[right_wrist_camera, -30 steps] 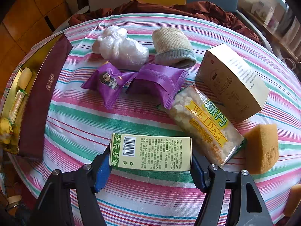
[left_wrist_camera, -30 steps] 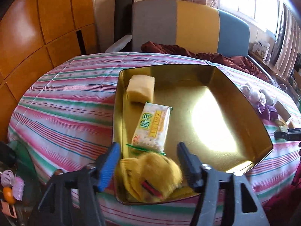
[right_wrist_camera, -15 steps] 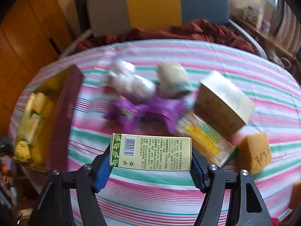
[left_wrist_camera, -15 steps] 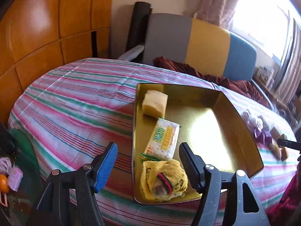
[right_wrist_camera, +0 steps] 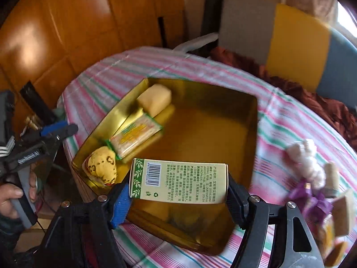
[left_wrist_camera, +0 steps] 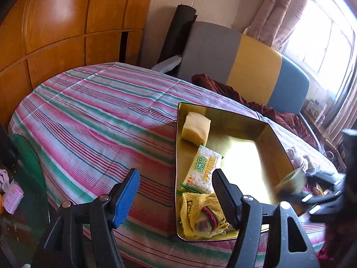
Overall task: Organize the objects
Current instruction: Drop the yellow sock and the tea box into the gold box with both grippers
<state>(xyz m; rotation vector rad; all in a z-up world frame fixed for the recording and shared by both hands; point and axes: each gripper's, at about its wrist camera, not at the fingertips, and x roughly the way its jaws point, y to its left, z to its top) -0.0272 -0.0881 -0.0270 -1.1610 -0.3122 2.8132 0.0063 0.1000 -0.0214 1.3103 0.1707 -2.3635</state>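
Observation:
My right gripper (right_wrist_camera: 178, 185) holds a cream box with green leaf trim and a barcode (right_wrist_camera: 180, 181) crosswise above the near end of the gold tin (right_wrist_camera: 252, 122). Its jaws are opening, with the pads still against the box ends. Along the tin's left side lie a yellow sponge (right_wrist_camera: 155, 99), a cracker packet (right_wrist_camera: 133, 135) and a rolled yellow cloth (right_wrist_camera: 102, 166). My left gripper (left_wrist_camera: 175, 174) stands open and empty over the striped cloth, just left of the tin (left_wrist_camera: 223, 109), with one finger over the cloth roll (left_wrist_camera: 200, 216).
Loose items lie right of the tin: a white plastic bundle (right_wrist_camera: 305, 158), purple packets (right_wrist_camera: 312, 201), a rolled sock (right_wrist_camera: 331, 178) and a cardboard box (right_wrist_camera: 341, 212). A grey, yellow and blue chair (left_wrist_camera: 245, 67) stands behind the table. A hand (right_wrist_camera: 13, 194) grips the left gripper's handle.
The right gripper has carried the box leftward from among the loose items to above the tin. The left gripper has drawn back and left, away from the cloth roll.

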